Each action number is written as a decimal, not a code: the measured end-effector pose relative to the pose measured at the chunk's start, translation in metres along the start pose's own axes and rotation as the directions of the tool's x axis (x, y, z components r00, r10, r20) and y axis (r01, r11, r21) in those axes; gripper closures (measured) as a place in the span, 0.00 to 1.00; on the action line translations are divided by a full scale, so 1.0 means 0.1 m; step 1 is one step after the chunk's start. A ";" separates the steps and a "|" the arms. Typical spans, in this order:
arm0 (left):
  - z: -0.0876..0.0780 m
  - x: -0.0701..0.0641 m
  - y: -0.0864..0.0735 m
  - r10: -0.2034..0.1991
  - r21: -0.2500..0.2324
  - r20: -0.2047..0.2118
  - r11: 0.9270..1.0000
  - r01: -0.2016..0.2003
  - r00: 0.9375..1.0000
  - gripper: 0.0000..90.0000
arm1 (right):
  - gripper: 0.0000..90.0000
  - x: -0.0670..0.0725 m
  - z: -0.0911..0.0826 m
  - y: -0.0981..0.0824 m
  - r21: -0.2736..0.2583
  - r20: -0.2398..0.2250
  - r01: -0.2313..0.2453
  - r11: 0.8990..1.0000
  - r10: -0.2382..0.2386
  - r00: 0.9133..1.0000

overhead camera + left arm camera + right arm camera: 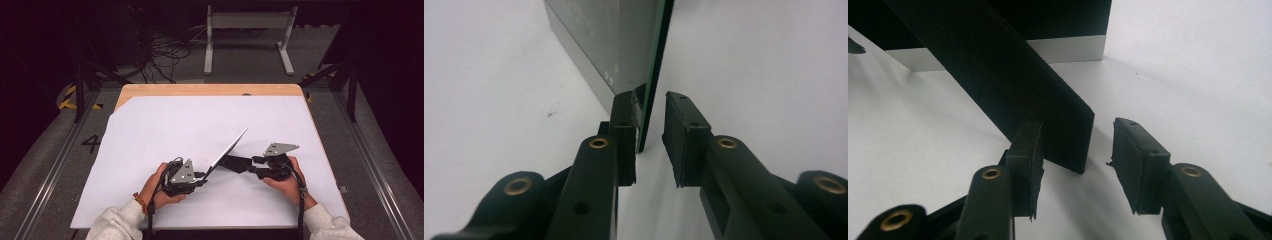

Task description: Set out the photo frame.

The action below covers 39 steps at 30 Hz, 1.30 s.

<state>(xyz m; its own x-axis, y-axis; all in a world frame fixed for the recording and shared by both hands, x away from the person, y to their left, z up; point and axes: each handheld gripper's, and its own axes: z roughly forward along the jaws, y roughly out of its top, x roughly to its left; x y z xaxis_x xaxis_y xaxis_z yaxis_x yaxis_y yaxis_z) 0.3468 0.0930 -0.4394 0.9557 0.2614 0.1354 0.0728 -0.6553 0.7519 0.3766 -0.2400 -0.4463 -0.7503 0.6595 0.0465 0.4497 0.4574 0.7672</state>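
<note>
Nearest the bottom edge of the high view, two forearms in pale sleeves reach in over the white surface [150, 130], each hand wrapped around a gripper. The left hand [159, 189], with a beaded band at the wrist, holds the left gripper [202, 176] low, pointing up and to the right. In the left gripper view its jaws stand narrowly apart around the bottom corner of a thin silver panel [616, 45]; one pad lies against the panel's face, the other stands clear of it.

The right hand [285, 184] holds the right gripper [252, 165] pointing left toward a black flap [236, 163] lying low on the surface. In the right gripper view the jaws are parted about halfway, with the flap's corner between them, beside one pad and well clear of the other.

Farther off, the silver panel rises tilted from between the two grippers, its top edge leaning toward the far right.
</note>
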 end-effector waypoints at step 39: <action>0.15 -0.15 0.13 0.006 -0.018 0.016 1.000 -0.006 1.000 0.84 | 0.60 0.44 -0.29 0.12 -0.090 0.019 0.105 0.990 -0.104 0.994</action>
<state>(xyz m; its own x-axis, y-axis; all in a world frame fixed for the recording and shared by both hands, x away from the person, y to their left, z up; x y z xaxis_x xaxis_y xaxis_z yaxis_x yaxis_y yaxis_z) 0.3374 0.0696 -0.4410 0.9605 0.2460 0.1299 0.0617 -0.6437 0.7628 0.3348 -0.2227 -0.4160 -0.7836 0.6196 -0.0453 0.3227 0.4682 0.8225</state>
